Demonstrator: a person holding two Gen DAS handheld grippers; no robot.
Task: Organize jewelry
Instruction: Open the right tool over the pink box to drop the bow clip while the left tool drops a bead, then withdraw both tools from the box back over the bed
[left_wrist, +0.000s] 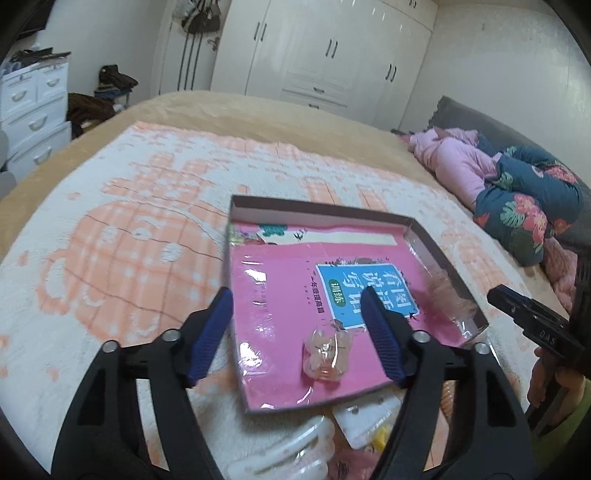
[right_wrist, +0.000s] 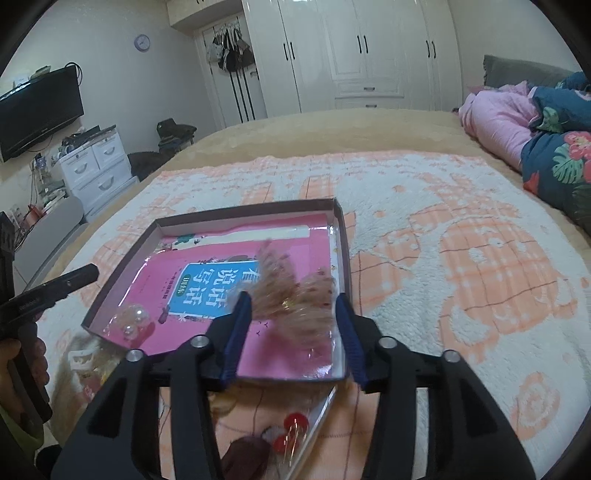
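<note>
A shallow box lid (left_wrist: 325, 209) (right_wrist: 122, 266) lined with a pink book cover lies on the bed. A clear packet of pearl jewelry (left_wrist: 327, 354) (right_wrist: 130, 320) rests on its near part. A pink feathery tassel piece (right_wrist: 291, 291) (left_wrist: 448, 288) lies blurred at the lid's right side. My left gripper (left_wrist: 297, 301) is open and empty, hovering just above the pearl packet. My right gripper (right_wrist: 293, 308) is open around the tassel piece; I cannot tell if it touches it.
More packets lie on the blanket below the lid: white hoops and a yellow piece (left_wrist: 314, 443), red earrings (right_wrist: 293, 430) and a dark red item (right_wrist: 245, 456). Folded quilts (right_wrist: 546, 122) sit at the right. Wardrobes (right_wrist: 369, 51) stand behind.
</note>
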